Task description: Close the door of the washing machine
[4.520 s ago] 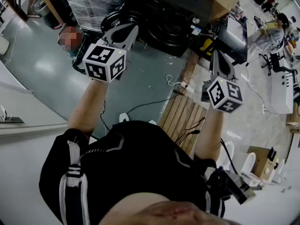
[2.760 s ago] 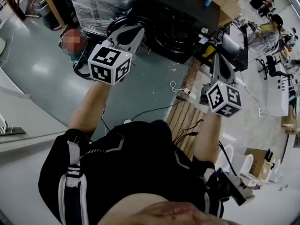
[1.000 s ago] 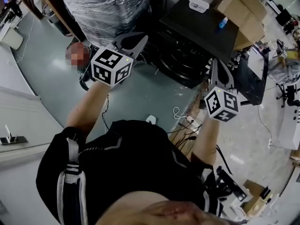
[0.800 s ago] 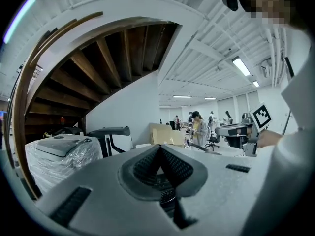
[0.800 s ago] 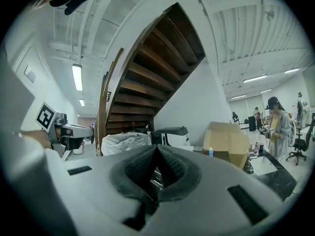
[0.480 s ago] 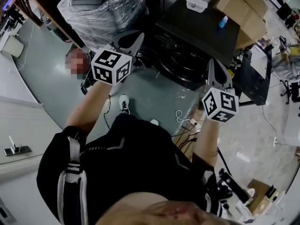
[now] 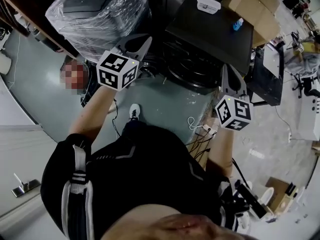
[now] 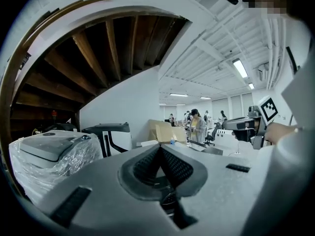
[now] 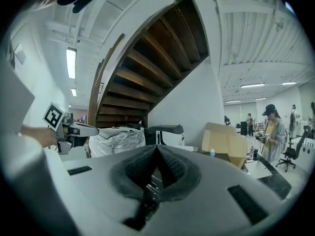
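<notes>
- Head view: the washer [image 7: 210, 31], black, stands ahead of the left gripper [image 7: 145, 38] and the right gripper [image 7: 226, 66], roughly between the lines along which they point. Its round drum mouth [image 7: 194, 66] faces the person.
- Door [image 7: 153, 64]: it appears to be swung open, a dark ring just beyond the left gripper's tip and partly hidden by it. Its angle cannot be told.
- Left gripper: jaws together with nothing between them, as the left gripper view shows. It is close to the door, but no contact is visible.
- Right gripper: jaws likewise together and empty, as the right gripper view shows. Its tip lies before the washer's right front, apart from it.
- Progress: judged not begun, since the mouth is uncovered and neither gripper is on the door. Left to do: bring a gripper to the door's outer face, swing the door onto the mouth, and press until it latches.
- Surroundings: a wrapped machine [image 7: 95, 14] lies to the left of the left gripper, a box [image 7: 252, 4] is far beyond the right gripper, and cables [image 7: 200, 129] lie on the floor below the right gripper.
</notes>
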Motion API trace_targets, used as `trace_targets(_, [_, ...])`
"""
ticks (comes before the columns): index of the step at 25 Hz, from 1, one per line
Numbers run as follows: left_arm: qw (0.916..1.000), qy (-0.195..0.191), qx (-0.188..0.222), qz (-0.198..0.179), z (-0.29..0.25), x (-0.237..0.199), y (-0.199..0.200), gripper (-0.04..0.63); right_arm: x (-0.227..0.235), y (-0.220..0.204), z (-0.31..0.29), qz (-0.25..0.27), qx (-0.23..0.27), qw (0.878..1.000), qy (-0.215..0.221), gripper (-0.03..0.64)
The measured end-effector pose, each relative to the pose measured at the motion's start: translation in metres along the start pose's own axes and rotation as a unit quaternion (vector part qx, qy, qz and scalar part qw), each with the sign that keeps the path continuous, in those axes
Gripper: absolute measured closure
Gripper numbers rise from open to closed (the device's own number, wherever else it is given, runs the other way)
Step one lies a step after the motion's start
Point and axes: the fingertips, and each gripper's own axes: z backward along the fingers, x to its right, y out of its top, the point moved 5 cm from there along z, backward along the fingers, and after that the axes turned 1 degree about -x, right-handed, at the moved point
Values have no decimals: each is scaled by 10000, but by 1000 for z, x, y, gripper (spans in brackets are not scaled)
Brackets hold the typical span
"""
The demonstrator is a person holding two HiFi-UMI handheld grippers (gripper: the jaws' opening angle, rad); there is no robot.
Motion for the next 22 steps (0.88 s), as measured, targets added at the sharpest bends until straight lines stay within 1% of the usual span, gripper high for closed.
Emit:
trace_targets(4, [9996,-234,-109,-89,-9,-42,-13,598,-23,-8,-32,-244,-31,9996,-147,612])
trace_targets(7, [9980,-451,-364,-232,-17,-69,-25,598,-40,-10,-50,-214,-120,9996,-169,612])
trace_targets(10, [9942,-768,-608,-451,-23,-93,-42,598,-53,-16,-65,-231,-229,9992,-249,612])
trace_targets(13, [9906,-1045,-806,-359,-31,-115,-65,598,-62,-22,-78,-262,-341,9985,-337,612])
trace_targets(17, [9896,-1096,-882,-291,-43,-150,-96,598,-77,-30,-97,-214,-477,9983,-248,612])
trace_targets(19, [9872,-1150,-1071,-259,-48,-161,-115,598,-84,-34,-104,-224,-524,9980,-263,612])
trace_targets(22, [9823,-1290,-1356,-84,-53,-174,-143,598,-96,-46,-116,-292,-656,9971,-264,612])
